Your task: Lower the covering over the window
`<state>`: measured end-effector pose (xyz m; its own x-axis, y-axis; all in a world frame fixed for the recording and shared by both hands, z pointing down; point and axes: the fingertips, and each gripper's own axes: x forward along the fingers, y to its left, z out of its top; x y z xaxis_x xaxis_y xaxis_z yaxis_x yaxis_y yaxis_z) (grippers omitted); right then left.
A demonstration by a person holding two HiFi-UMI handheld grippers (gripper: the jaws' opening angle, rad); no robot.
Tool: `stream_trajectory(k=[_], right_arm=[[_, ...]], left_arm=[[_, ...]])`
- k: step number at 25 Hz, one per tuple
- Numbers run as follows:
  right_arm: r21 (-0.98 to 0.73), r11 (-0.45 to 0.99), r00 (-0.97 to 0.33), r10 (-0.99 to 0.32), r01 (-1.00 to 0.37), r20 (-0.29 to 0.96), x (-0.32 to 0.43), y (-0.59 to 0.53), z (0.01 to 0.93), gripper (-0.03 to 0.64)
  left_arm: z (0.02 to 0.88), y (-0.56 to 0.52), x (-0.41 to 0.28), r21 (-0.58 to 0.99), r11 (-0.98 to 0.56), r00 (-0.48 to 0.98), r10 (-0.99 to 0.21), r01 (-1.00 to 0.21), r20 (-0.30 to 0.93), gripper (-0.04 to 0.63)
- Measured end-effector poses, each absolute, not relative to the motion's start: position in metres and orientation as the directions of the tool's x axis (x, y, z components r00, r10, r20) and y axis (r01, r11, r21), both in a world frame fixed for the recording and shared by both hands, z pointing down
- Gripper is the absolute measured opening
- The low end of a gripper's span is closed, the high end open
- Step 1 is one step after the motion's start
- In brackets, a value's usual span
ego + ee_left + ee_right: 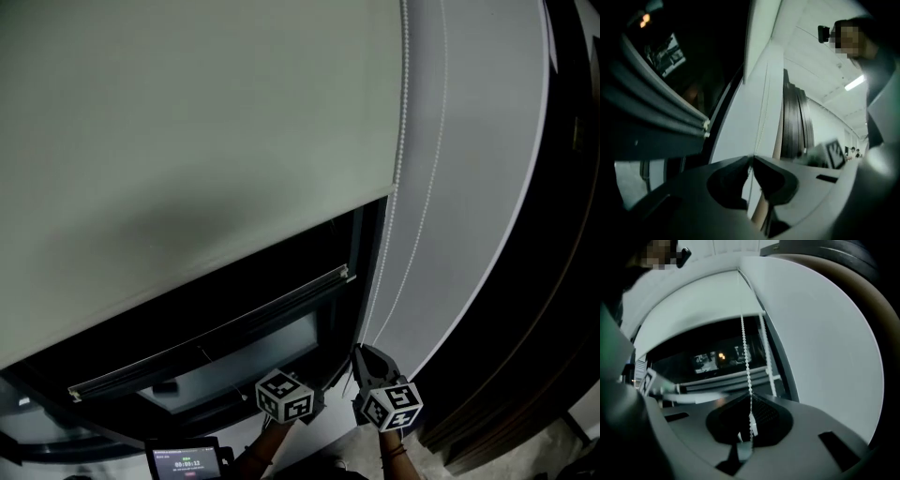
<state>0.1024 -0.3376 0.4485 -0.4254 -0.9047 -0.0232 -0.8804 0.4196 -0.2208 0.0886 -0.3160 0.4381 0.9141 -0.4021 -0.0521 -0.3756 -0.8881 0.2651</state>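
Note:
A pale roller blind (187, 141) covers the upper window; its lower edge runs slantwise above dark glass. A white bead chain (398, 187) hangs along the blind's right side. Low in the head view, my right gripper (360, 350) points up at the chain. In the right gripper view it (751, 397) is shut on the bead chain (746, 357), which runs down between the jaws. My left gripper (309, 398) sits just left of it, its jaws lost in shadow. In the left gripper view its tips (752, 159) meet on the thin chain (761, 123).
A tilted window sash with a metal rail (206, 333) stands below the blind. A white wall (469, 187) lies right of the chain, with dark wooden panelling (525, 309) beyond it. A small lit screen (186, 461) sits at the bottom edge.

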Motion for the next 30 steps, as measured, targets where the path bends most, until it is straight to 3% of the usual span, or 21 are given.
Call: stream_trajectory(k=[2,5,8,14,16,18,23,27,30], right_arm=[[-0.255,0.404,-0.424,-0.906,-0.879,0.026,0.105,-0.336,0.48,0.015],[-0.284,0.398,-0.436,-0.896,-0.872,0.081,0.105,-0.333,0.508,0.015],[-0.281,0.393,-0.447,-0.879,-0.876,0.164,0.102,-0.33,0.54,0.015],[-0.351,0.34,-0.463,-0.805,-0.872,0.372,0.089,-0.303,0.631,0.015],[-0.365,0.339,-0.471,-0.795,-0.867,0.382,0.087,-0.298,0.639,0.015],[-0.353,0.343,-0.47,-0.792,-0.871,0.39,0.088,-0.298,0.64,0.015],[-0.346,0.365,-0.488,-0.777,-0.864,0.398,0.091,-0.293,0.638,0.017],[-0.344,0.4,-0.507,-0.797,-0.85,0.327,0.093,-0.289,0.603,0.022],[-0.317,0.428,-0.506,-0.833,-0.846,0.225,0.104,-0.296,0.549,0.048]], left_arm=[[0.394,-0.321,0.088,0.22,-0.907,0.907,-0.395,-0.36,-0.145,0.069],[0.342,-0.321,0.095,0.136,-0.933,0.91,-0.355,-0.332,-0.214,0.075],[0.313,-0.322,0.109,0.045,-0.948,0.92,-0.316,-0.314,-0.231,0.088],[0.303,-0.32,0.127,0.004,-0.961,0.937,-0.271,-0.277,-0.222,0.089],[0.308,-0.317,0.129,0.003,-0.963,0.942,-0.265,-0.27,-0.204,0.076],[0.311,-0.316,0.129,0.005,-0.964,0.945,-0.262,-0.266,-0.196,0.017],[0.314,-0.325,0.124,0.034,-0.952,0.924,-0.303,-0.304,-0.232,0.005],[0.311,-0.333,0.103,0.047,-0.935,0.888,-0.348,-0.35,-0.3,0.003],[0.323,-0.335,0.096,0.041,-0.924,0.893,-0.38,-0.381,-0.24,0.003]])
